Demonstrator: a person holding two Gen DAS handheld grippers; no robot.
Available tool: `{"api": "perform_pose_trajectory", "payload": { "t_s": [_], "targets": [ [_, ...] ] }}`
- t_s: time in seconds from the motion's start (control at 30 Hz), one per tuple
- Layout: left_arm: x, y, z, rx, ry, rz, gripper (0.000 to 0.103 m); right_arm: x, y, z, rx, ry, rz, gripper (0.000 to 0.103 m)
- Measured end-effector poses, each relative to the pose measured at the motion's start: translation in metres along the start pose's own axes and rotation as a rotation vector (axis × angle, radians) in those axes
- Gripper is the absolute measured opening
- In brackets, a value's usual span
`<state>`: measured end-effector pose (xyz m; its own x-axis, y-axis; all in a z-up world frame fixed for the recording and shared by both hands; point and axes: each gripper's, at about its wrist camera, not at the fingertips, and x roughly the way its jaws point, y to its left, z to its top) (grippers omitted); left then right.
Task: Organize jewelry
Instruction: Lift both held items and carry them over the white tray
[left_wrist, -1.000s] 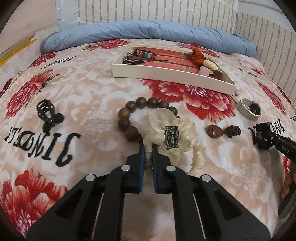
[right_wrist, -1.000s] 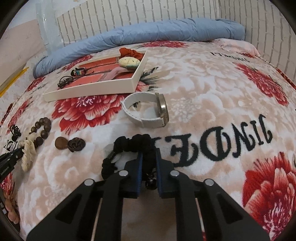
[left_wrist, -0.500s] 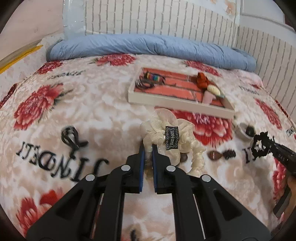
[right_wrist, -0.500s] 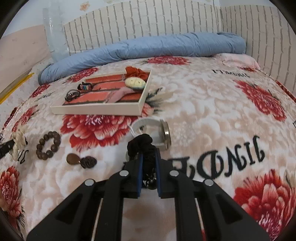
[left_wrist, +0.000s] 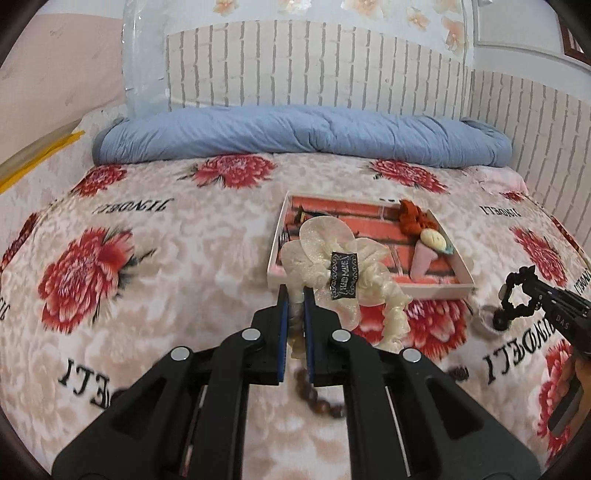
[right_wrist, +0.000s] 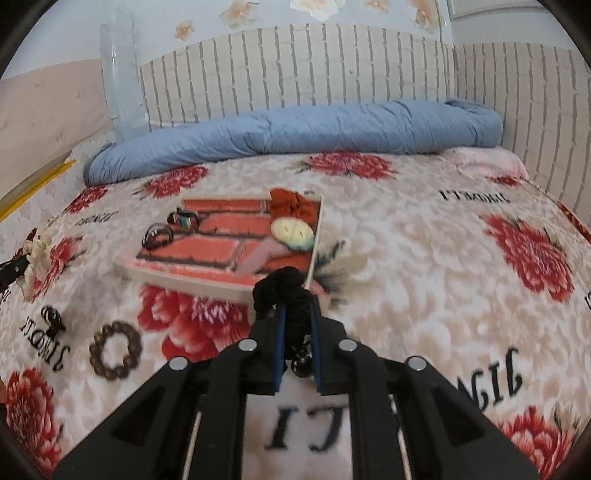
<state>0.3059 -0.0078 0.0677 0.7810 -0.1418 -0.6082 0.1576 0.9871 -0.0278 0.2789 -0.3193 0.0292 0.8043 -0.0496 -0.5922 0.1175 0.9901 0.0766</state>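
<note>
My left gripper (left_wrist: 294, 295) is shut on a cream hair scrunchie (left_wrist: 332, 258) with a black label and holds it in the air before the near left corner of the white tray (left_wrist: 458, 285). My right gripper (right_wrist: 295, 314) is shut on a black scrunchie (right_wrist: 284, 291) and holds it up near the tray's near right corner (right_wrist: 207, 290). The tray has a red brick-pattern floor and holds a red scrunchie (right_wrist: 291, 203), a cream and pink piece (right_wrist: 291, 230) and dark bracelets (right_wrist: 159, 236). The right gripper with the black scrunchie (left_wrist: 517, 295) also shows in the left wrist view.
A brown bead bracelet (right_wrist: 115, 354) and a black hair claw (right_wrist: 53, 319) lie on the floral blanket (right_wrist: 424, 258) left of the right gripper. A rolled blue duvet (left_wrist: 295, 133) lies along the far wall. The white watch (left_wrist: 487, 321) lies under the right gripper.
Both grippers have lifted their scrunchies off the blanket and moved up and toward the tray. The bead bracelet stays on the blanket below the left gripper.
</note>
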Motion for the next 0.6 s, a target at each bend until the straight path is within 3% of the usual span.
{"api": "perform_pose_trajectory", "payload": {
  "t_s": [0.43, 0.6],
  "targets": [
    [0.088, -0.014, 0.075, 0.013, -0.043, 0.008, 0.006, 0.077, 0.025, 0.059, 0.013, -0.043, -0.012, 0.012],
    [0.125, -0.025, 0.091, 0.018, -0.042, 0.007, 0.006, 0.110, 0.026, 0.076, 0.018, -0.060, -0.027, 0.012]
  ]
}}
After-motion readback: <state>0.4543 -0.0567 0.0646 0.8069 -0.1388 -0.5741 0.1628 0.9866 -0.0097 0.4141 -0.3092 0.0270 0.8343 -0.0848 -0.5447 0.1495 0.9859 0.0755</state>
